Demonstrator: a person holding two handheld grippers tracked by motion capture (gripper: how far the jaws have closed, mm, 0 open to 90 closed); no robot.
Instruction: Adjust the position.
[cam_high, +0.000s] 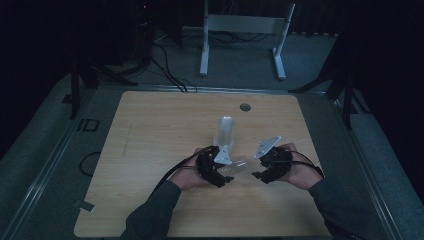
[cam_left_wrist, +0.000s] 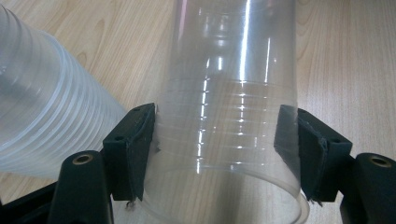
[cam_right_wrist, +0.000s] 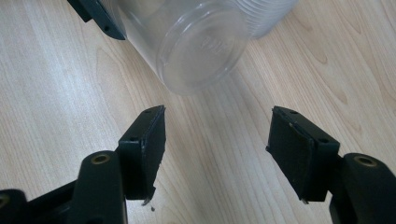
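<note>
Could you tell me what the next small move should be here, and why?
Probably ease the right gripper forward so its jaws come around the base of the clear cup. The left gripper already clamps that cup near its rim, lying sideways, while the right jaws stand open with nothing between them, just short of the cup's bottom. The stack of cups stands behind.

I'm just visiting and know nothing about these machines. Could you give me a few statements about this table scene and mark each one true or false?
1. The left claw grips a clear cup. True.
2. The right claw grips the cup's base. False: its jaws stand open, short of the base.
3. A stack of cups stands on the table. True.
4. The held cup is full of water. False: it looks empty.
5. The table is wooden. True.
</note>
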